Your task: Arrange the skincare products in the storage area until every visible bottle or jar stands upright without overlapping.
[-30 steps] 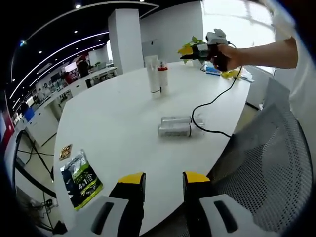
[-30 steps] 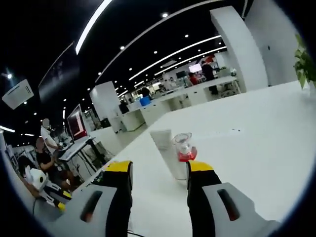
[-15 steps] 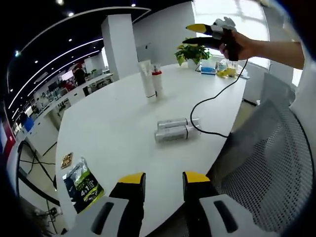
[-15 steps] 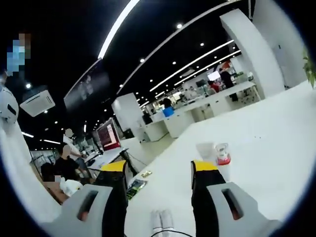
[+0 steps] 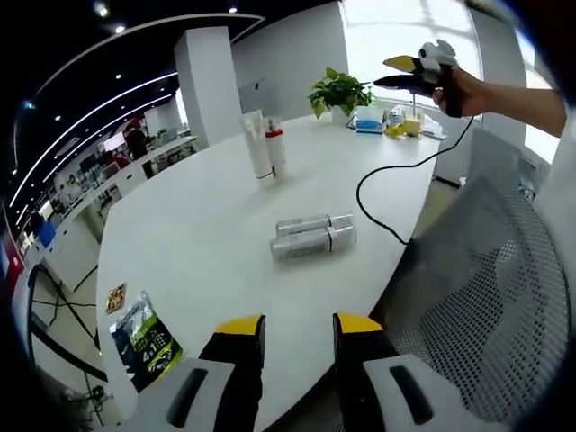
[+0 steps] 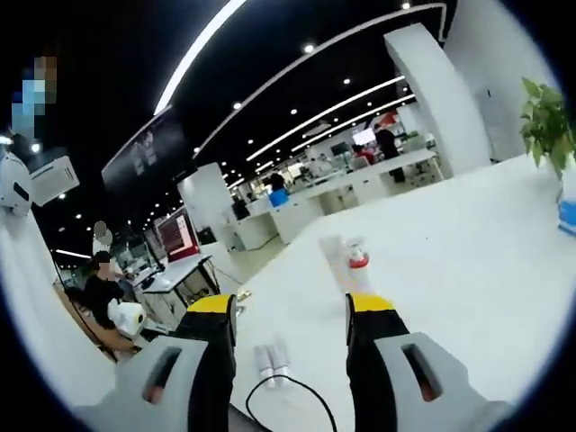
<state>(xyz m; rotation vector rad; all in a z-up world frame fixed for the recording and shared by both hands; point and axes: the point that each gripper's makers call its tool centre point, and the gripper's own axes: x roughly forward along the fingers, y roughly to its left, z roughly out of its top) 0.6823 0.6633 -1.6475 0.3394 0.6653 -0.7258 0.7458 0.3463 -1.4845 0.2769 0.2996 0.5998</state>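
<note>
Two silver bottles point(image 5: 312, 238) lay flat, side by side, long axes crosswise ahead of the left hand-held gripper point(image 5: 295, 335), nearer than the right hand-held gripper point(image 5: 403, 72); both spread, empty.

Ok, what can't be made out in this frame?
- Labels on the two lying bottles: too small in left gripper view.
- Same bottles in right gripper view: tiny, lower ends crossed by the cable.
- Standing tube and red-capped bottle: whether they touch, unclear.
- Packet print: unreadable.
</note>
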